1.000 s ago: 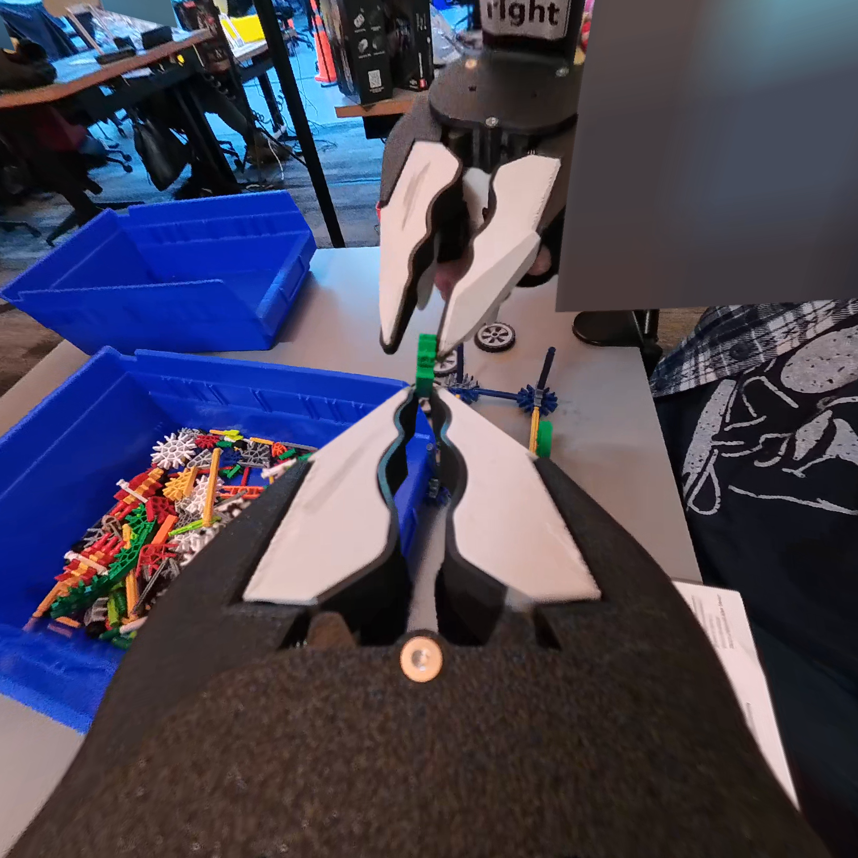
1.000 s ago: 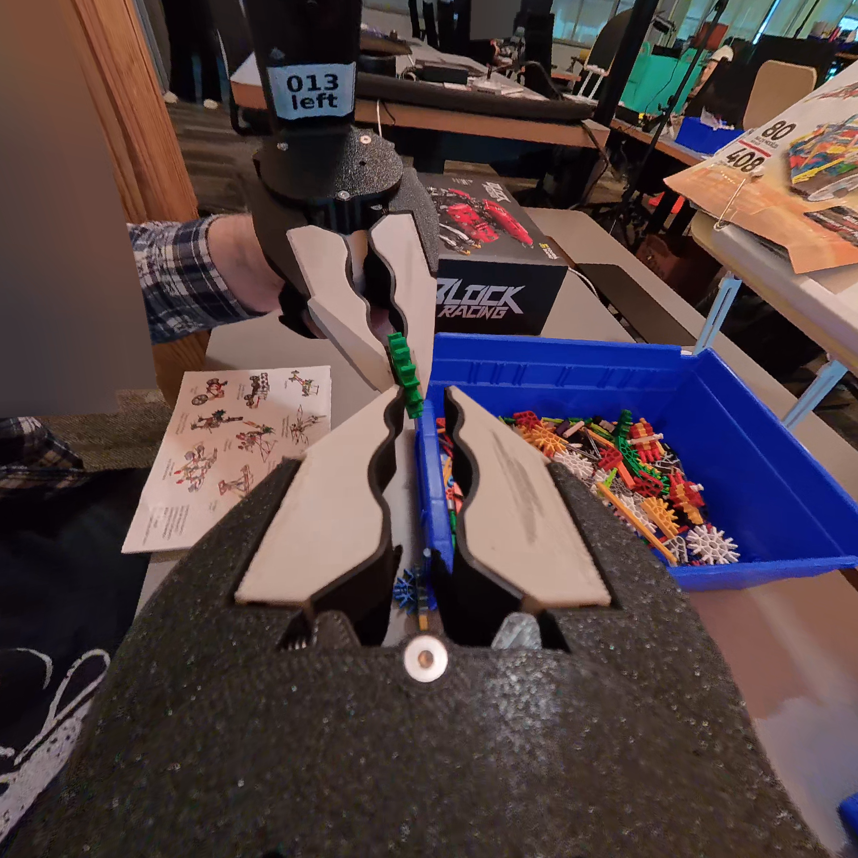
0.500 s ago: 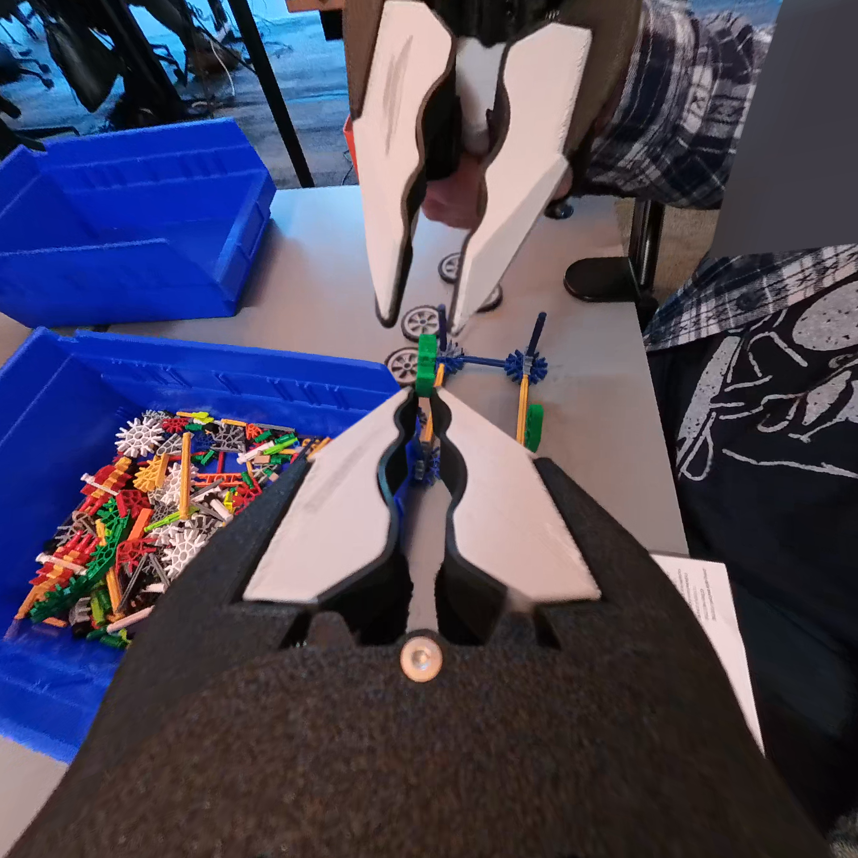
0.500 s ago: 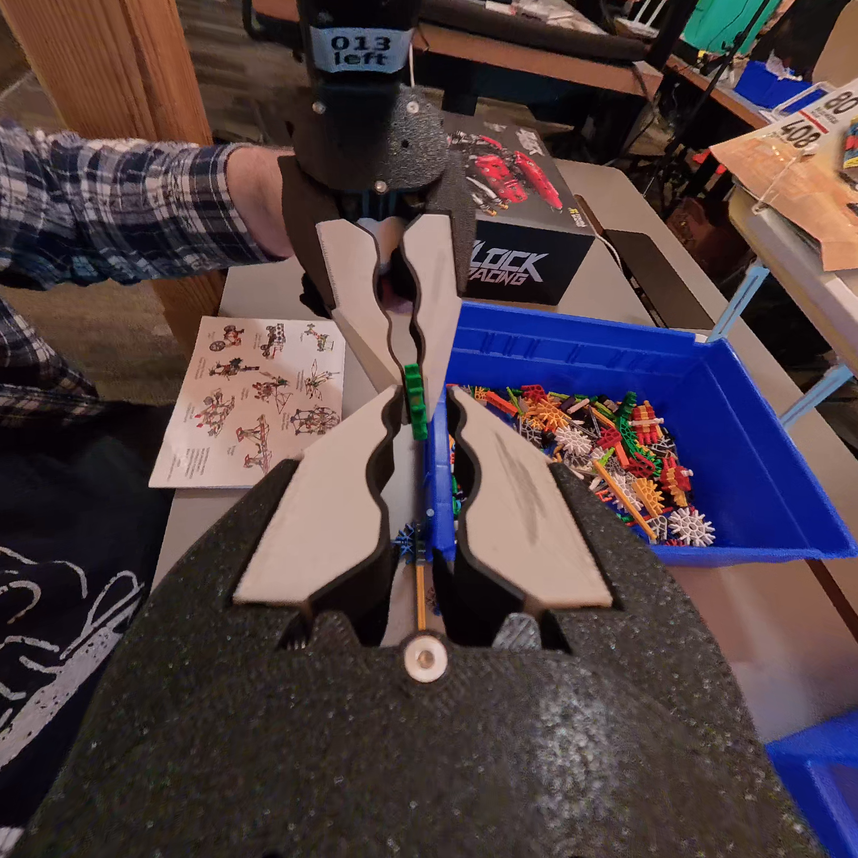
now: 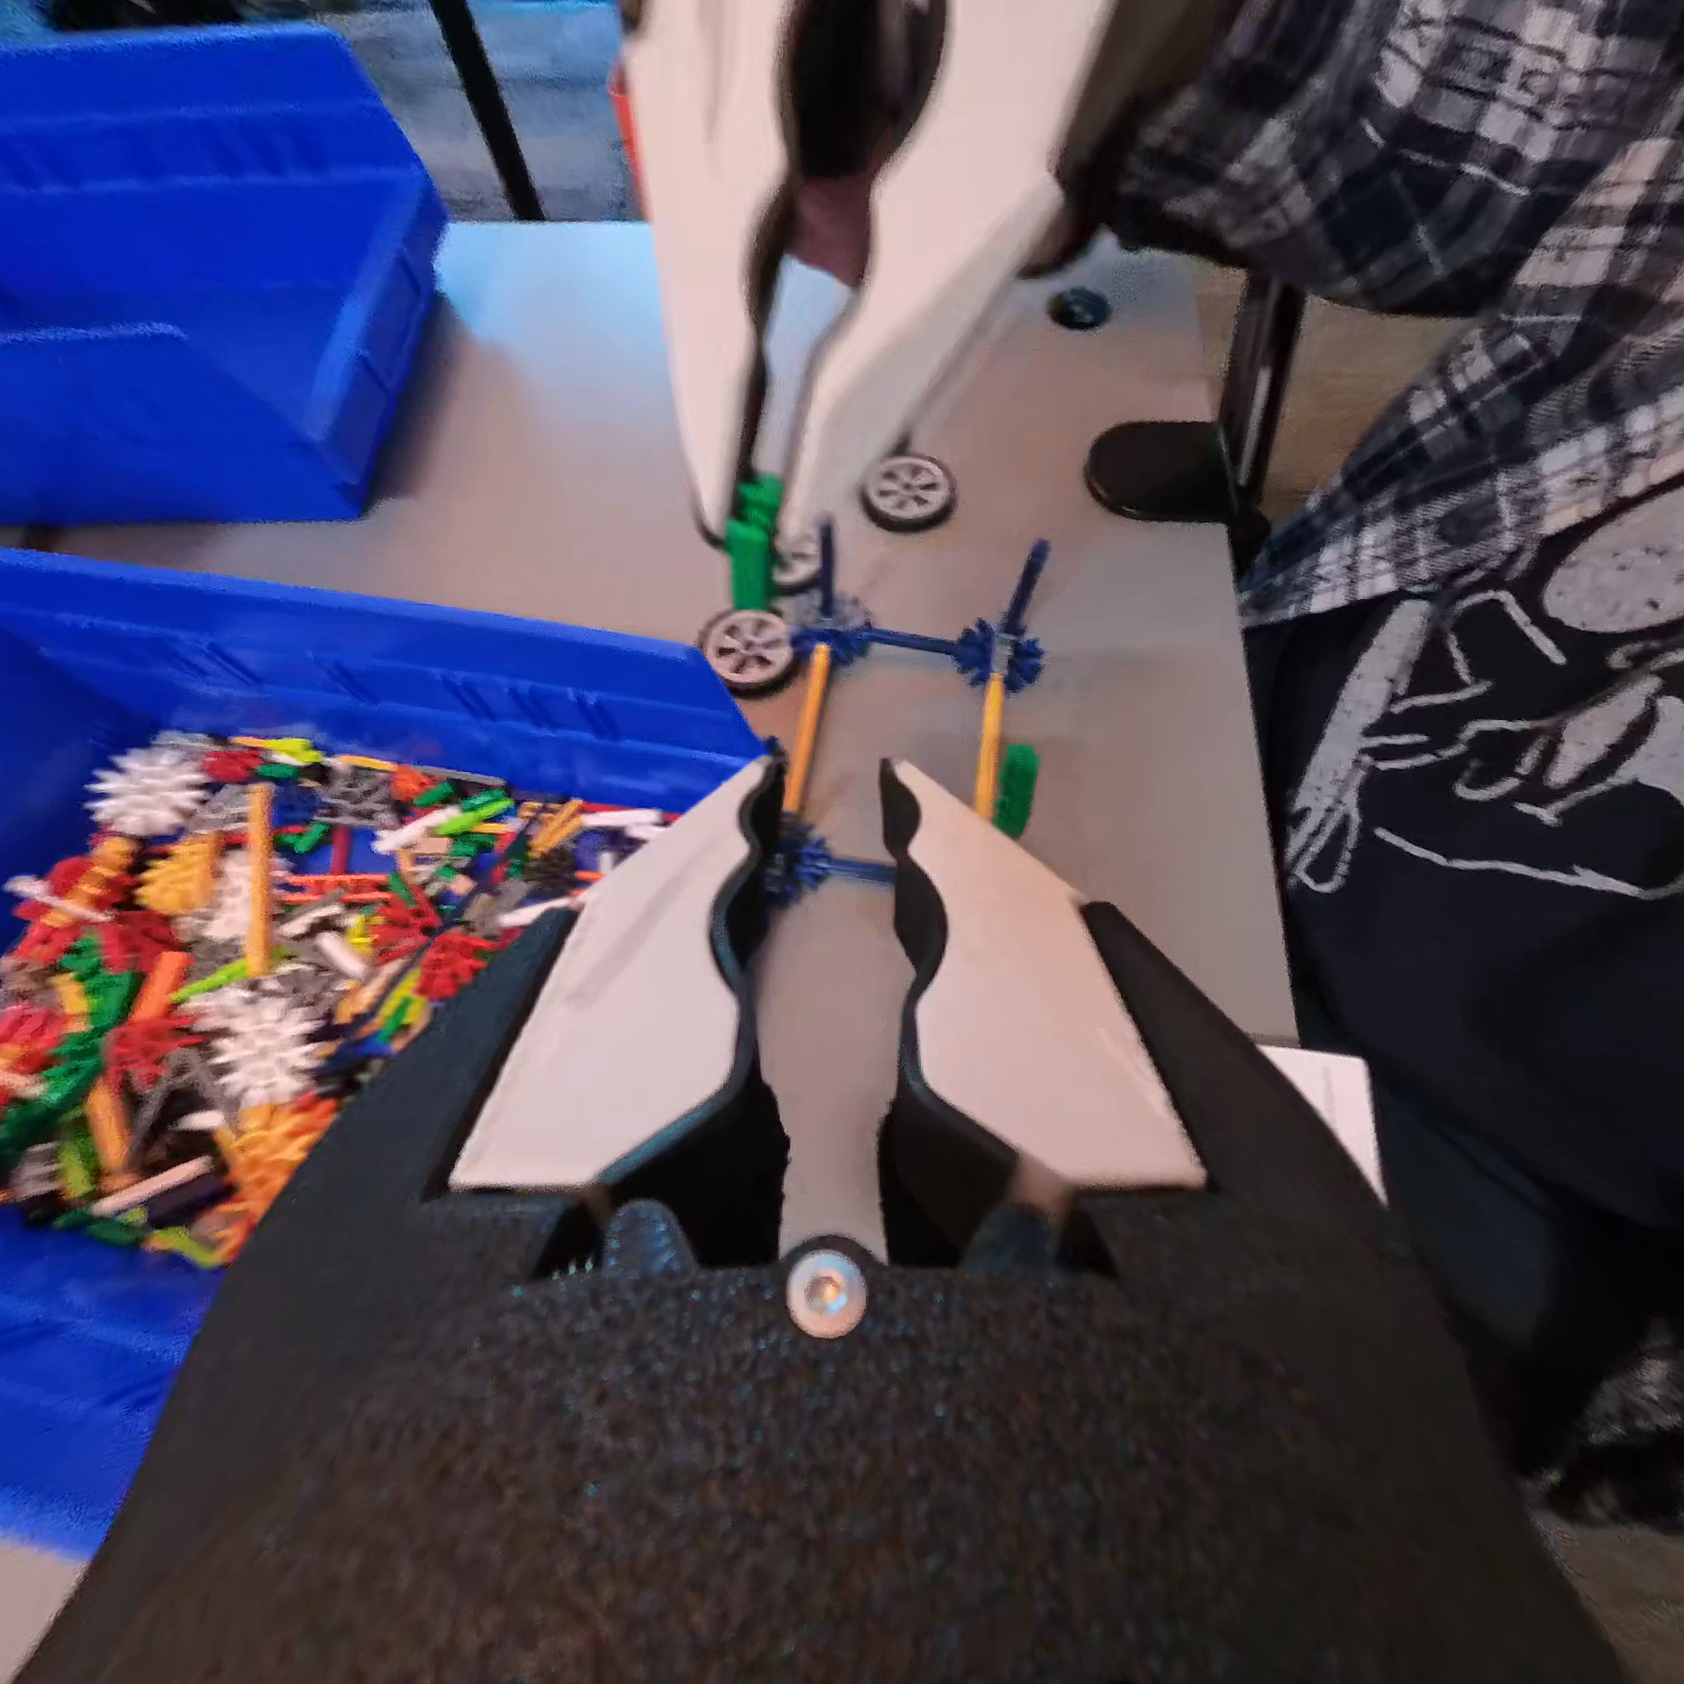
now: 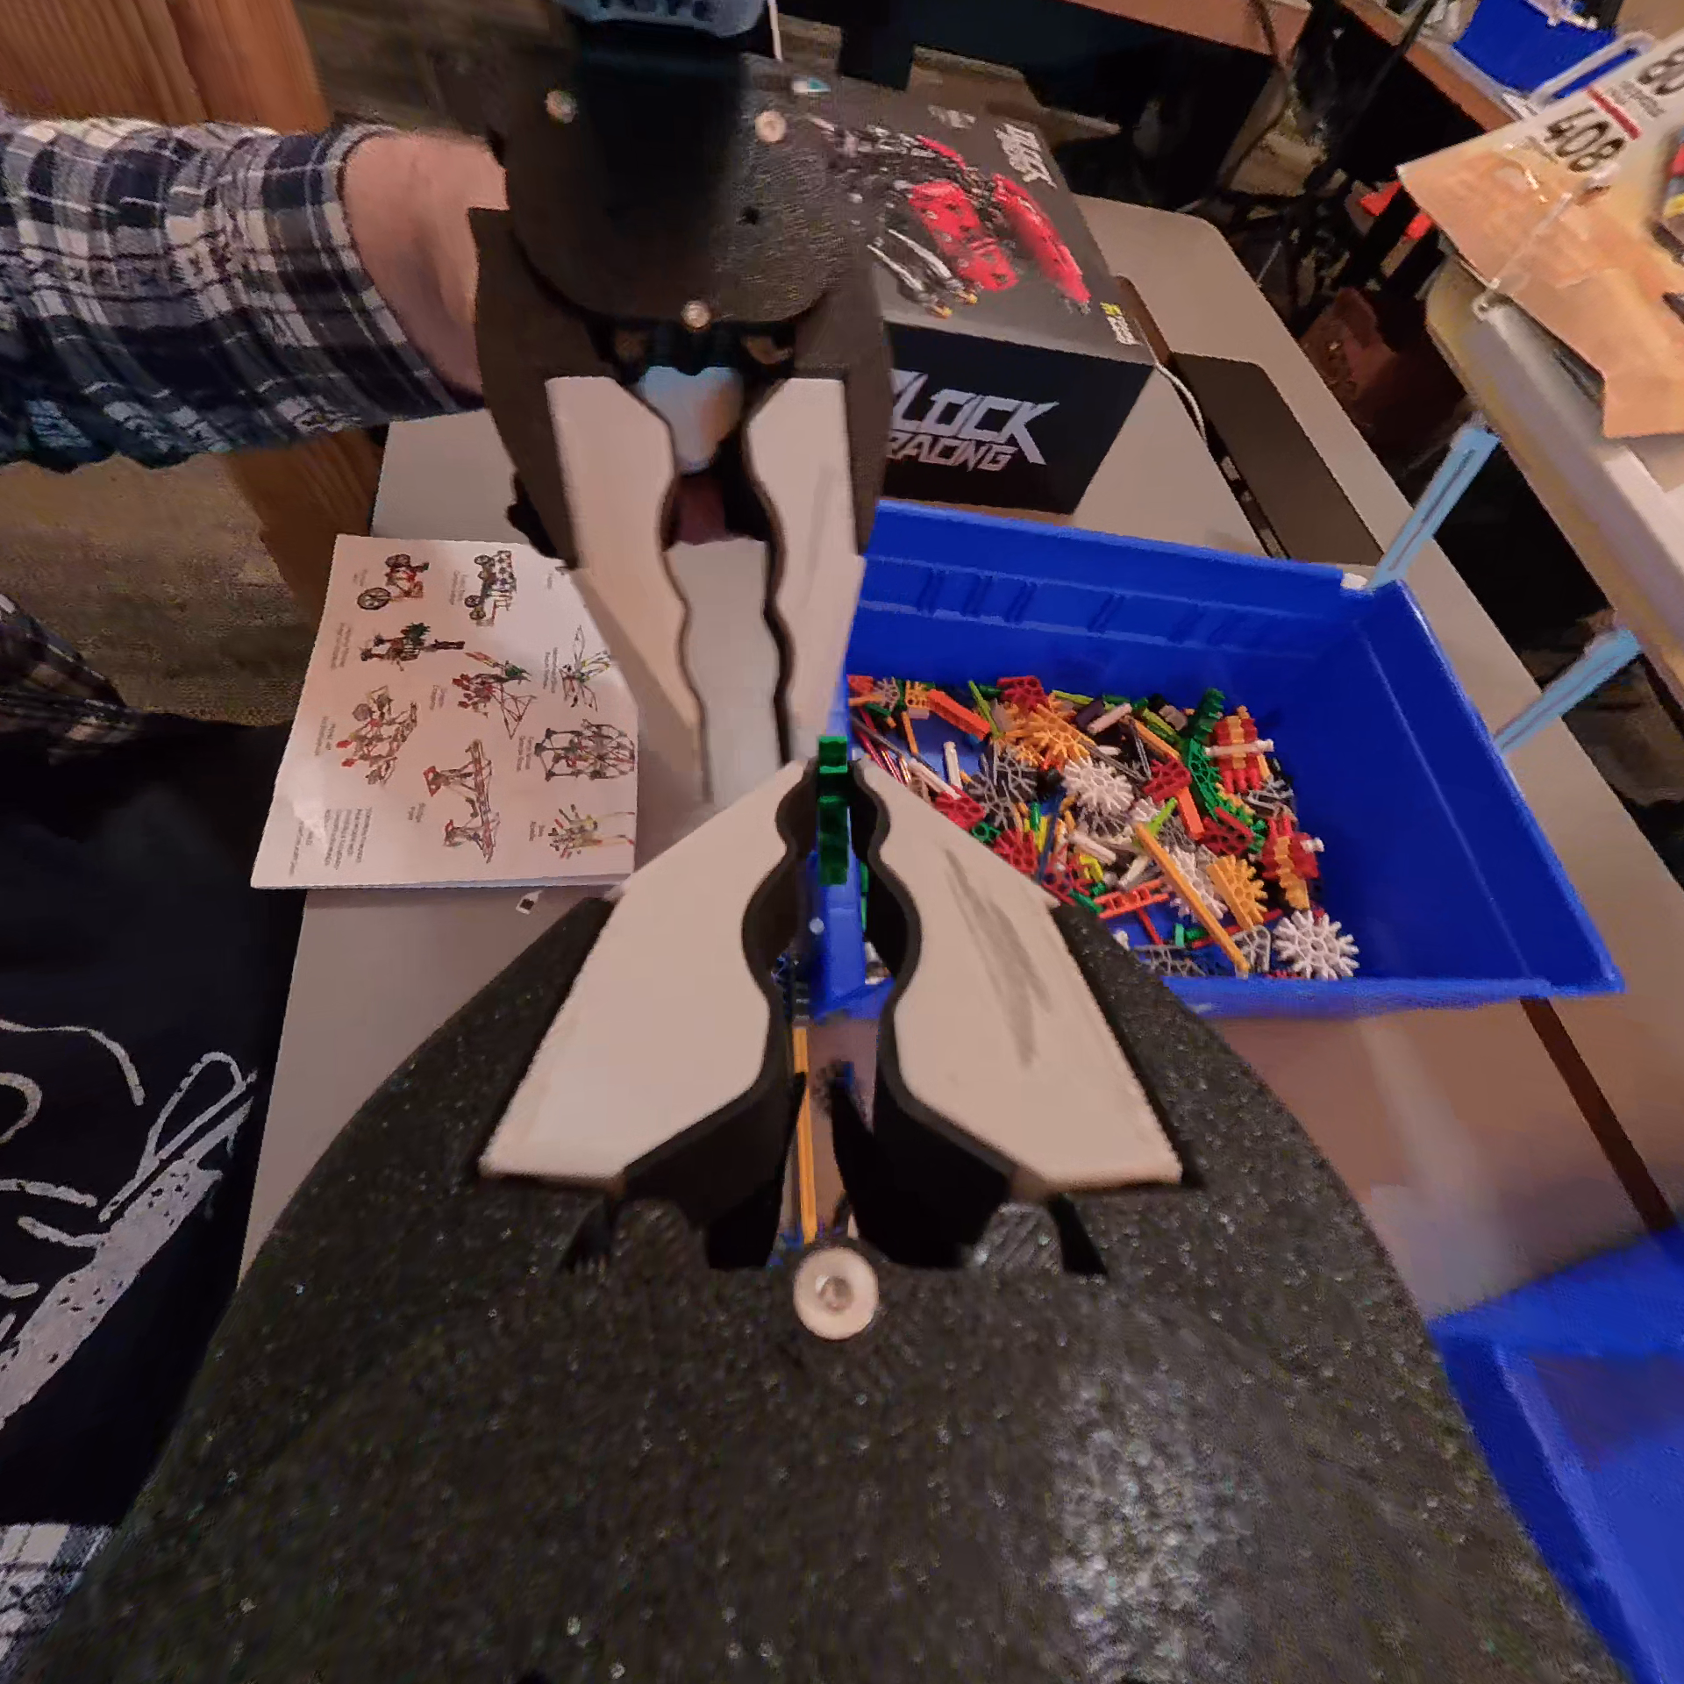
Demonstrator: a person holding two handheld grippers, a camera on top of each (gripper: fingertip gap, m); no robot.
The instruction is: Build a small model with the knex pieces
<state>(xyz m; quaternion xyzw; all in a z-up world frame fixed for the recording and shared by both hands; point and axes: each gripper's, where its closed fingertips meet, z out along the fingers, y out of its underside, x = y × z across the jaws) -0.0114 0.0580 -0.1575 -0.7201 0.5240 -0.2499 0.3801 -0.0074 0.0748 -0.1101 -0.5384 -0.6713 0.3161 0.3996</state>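
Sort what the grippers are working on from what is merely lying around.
In hand:
- right gripper, shut on a green plastic connector
- left gripper, open at the blue-and-yellow rod frame, grey wheel at its corner

Lying about:
- blue plastic bin of mixed coloured pieces
- second blue bin
- printed picture sheet
- black cardboard box

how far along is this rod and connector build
Built: frame of blue connectors and yellow rods on the table, one green connector at a rod end. In hand: right gripper shut on second green connector; left gripper open. Loose: a grey wheel.
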